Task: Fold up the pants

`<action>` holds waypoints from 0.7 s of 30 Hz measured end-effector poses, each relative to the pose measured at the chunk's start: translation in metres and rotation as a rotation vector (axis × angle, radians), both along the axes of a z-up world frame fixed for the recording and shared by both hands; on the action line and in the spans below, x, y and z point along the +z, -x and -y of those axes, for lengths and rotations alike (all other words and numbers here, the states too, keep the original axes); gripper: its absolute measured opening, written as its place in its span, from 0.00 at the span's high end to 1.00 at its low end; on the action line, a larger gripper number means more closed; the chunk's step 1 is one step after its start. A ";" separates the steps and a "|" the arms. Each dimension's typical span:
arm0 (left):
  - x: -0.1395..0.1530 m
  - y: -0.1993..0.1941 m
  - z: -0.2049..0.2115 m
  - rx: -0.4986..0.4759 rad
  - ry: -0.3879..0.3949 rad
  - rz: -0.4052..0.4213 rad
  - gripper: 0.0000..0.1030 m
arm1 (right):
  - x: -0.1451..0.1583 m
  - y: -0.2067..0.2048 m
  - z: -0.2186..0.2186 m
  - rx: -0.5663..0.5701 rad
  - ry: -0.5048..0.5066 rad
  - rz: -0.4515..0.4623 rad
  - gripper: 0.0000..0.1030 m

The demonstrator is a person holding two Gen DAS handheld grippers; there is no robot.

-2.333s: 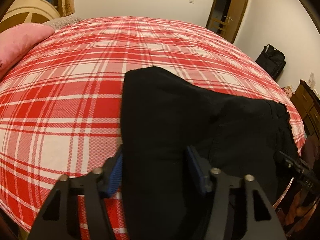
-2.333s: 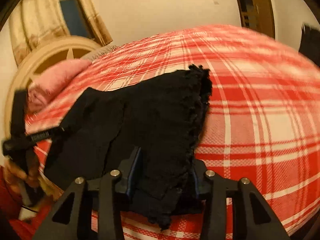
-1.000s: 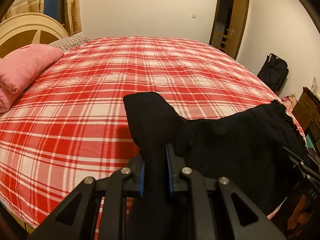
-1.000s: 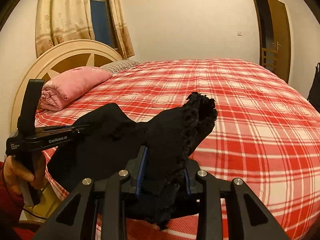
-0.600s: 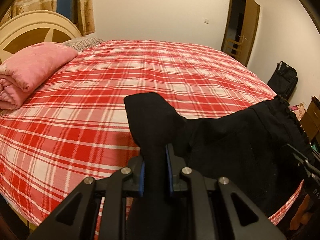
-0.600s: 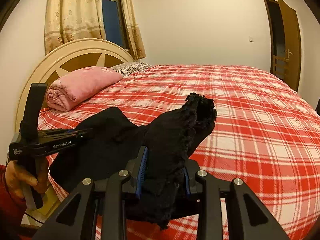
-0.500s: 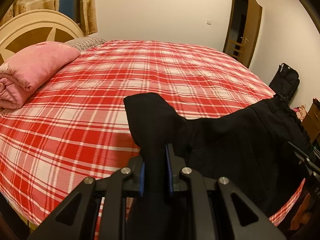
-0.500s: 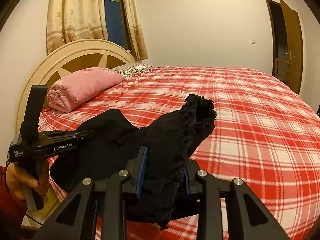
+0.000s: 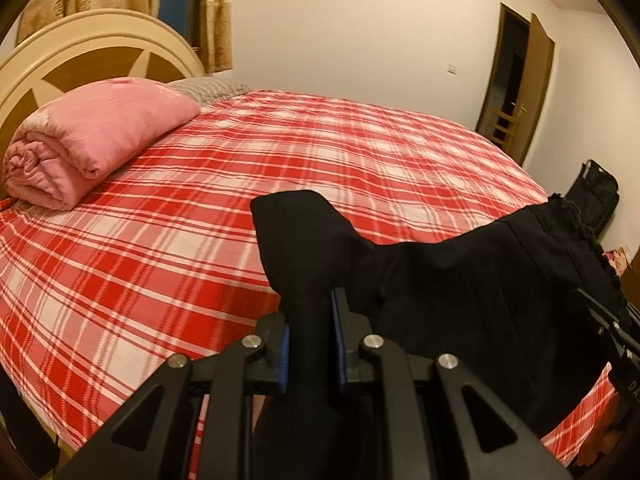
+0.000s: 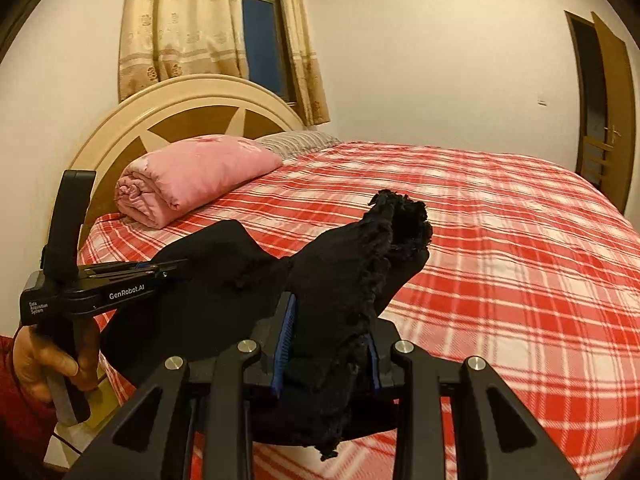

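Right wrist view shows us pinching the pants (image 10: 352, 280) in both the right gripper (image 10: 326, 350) and left gripper (image 9: 310, 344) over the bed's (image 9: 140, 248) near edge, where uneven pulling could, we judge, skew the fold.

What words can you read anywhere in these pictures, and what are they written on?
"GenRobot.AI": white letters on the side of the left gripper, seen from the right wrist camera.
"Data Acquisition System": tiny white print at the rear end of the same gripper body, just about legible.
"DA...": letters on the right gripper at the edge of the left wrist view, cut off and unreadable.
Nothing is written on the black pants.
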State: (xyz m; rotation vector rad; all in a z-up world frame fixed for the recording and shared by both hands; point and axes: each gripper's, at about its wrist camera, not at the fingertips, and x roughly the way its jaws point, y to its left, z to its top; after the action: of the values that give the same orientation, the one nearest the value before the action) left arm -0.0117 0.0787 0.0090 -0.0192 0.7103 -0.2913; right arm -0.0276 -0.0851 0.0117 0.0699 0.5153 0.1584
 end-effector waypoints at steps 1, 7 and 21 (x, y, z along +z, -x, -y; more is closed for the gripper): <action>0.000 -0.002 -0.005 0.012 -0.001 0.003 0.83 | 0.000 -0.008 -0.005 0.014 -0.004 0.001 0.69; 0.007 -0.020 -0.042 0.114 0.007 0.023 0.86 | -0.001 -0.046 -0.036 0.094 -0.007 0.011 0.69; 0.000 -0.050 -0.131 0.330 -0.073 0.060 0.93 | -0.065 -0.110 -0.052 0.113 0.102 -0.119 0.71</action>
State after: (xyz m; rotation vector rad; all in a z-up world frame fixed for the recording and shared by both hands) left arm 0.0386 0.2101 0.0088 -0.0576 0.6463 0.0494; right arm 0.0826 -0.0333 -0.0537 -0.0496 0.6460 0.2395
